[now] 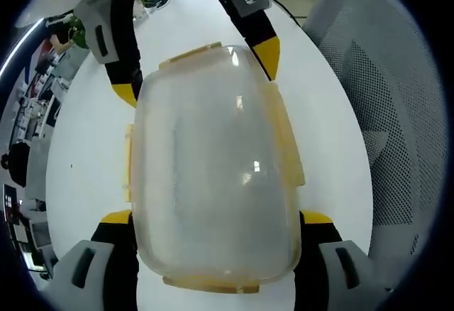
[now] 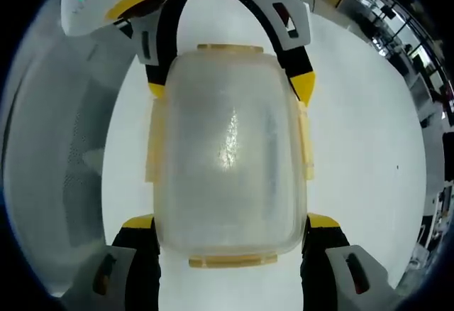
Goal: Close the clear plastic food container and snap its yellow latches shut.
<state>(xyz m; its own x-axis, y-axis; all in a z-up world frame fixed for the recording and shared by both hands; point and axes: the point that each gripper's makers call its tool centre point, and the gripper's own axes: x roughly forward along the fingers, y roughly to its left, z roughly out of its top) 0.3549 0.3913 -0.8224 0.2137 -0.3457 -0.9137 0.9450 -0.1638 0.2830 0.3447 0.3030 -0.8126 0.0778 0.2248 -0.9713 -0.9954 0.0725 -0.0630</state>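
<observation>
While the box (image 1: pixel 216 176) sits on the white table (image 1: pixel 85 155), both tongs reach in around it from opposite ends. It is a clear plastic food box with its lid on top, and it lies right in the middle between them.

Nearest in the left gripper view are the left tongs (image 1: pixel 216 219). Their two yellow-tipped jaws stand spread wide, one on each side of the near end of the box. They seem to touch the sides or sit just beside them, but I cannot tell if they squeeze. At the far end of the box in that view, the right tongs (image 1: pixel 202 69) come in from the top, also spread, with a yellow tip by each far corner.

From the right gripper view (image 2: pixel 230 222) it looks the same the other way round: open jaws by the near corners, and the left tongs (image 2: pixel 230 87) at the far end.

Pale yellow latches (image 1: pixel 287 151) run along the edges of the box, one on each side and one at each end (image 2: pixel 233 260). They look flat against the lid, but they are too faint to say if they are snapped.

I think the tongs hold the box this way to keep it from sliding while the latches get pushed down. A grey mesh chair (image 1: pixel 383 126) stands beyond the table edge.
</observation>
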